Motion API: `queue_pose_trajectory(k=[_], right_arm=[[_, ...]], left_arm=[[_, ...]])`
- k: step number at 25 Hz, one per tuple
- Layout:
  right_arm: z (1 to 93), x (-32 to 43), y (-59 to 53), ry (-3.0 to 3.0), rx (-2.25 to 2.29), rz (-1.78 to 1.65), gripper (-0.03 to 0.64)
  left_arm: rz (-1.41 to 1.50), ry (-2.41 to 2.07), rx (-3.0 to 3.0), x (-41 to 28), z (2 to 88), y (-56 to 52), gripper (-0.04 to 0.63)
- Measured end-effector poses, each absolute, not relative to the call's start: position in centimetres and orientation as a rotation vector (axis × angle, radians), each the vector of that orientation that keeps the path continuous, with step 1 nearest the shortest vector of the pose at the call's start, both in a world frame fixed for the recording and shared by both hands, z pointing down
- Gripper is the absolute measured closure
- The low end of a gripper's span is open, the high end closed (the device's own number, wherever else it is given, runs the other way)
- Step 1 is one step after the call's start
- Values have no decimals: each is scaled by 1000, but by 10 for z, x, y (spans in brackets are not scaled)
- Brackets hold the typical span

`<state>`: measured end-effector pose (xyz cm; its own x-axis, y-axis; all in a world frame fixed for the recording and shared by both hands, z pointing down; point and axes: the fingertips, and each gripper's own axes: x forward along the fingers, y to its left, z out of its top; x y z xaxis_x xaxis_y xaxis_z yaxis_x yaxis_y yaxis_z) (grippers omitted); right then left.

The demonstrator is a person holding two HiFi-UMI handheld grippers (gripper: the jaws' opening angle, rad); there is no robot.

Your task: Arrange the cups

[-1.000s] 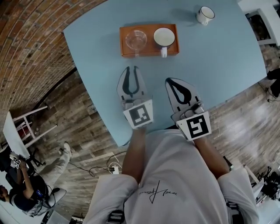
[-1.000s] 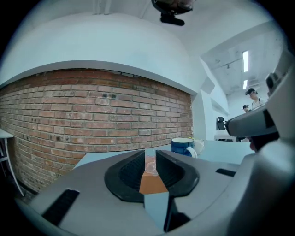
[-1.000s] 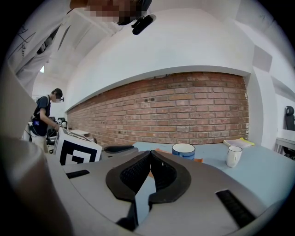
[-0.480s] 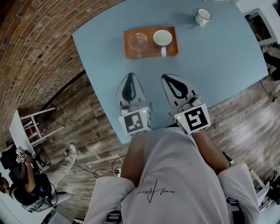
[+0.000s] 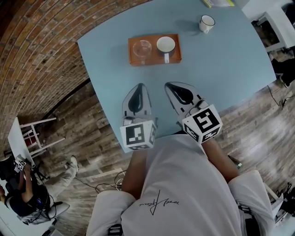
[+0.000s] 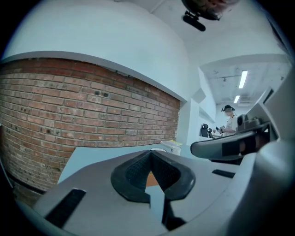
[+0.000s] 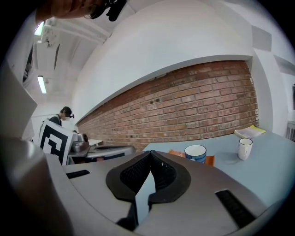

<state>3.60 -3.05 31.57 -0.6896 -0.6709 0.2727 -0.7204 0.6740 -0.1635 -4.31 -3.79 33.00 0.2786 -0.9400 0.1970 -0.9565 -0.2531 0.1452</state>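
Observation:
An orange tray (image 5: 154, 57) lies on the blue table (image 5: 230, 64) and carries a clear glass cup (image 5: 141, 47) and a white mug (image 5: 165, 45). A second white mug (image 5: 206, 23) stands alone at the far right of the table. My left gripper (image 5: 139, 87) and right gripper (image 5: 169, 86) hover side by side over the table's near edge, well short of the tray. Both are shut with nothing in them. The left jaws have just been closing on nothing. The right gripper view shows its shut gripper (image 7: 150, 154), the tray mug (image 7: 196, 153) and the lone mug (image 7: 245, 148).
A yellow book (image 5: 216, 2) lies at the table's far edge. A brick wall (image 5: 41, 41) curves round the left side. A white stool (image 5: 27, 133) and a seated person (image 5: 23, 203) are on the wooden floor at the lower left.
The left gripper's jaws, open a second ago, have come together. Both grippers have drawn back a little from the tray, which now looks smaller and farther.

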Motion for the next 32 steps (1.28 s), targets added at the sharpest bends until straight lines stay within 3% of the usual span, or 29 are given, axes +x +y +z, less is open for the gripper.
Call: queue_pose_trajectory(k=[32], right_arm=[[279,54,-8,-2794,743,353,597]], left_arm=[[106,-1549,2423,-5,295,-25,586]])
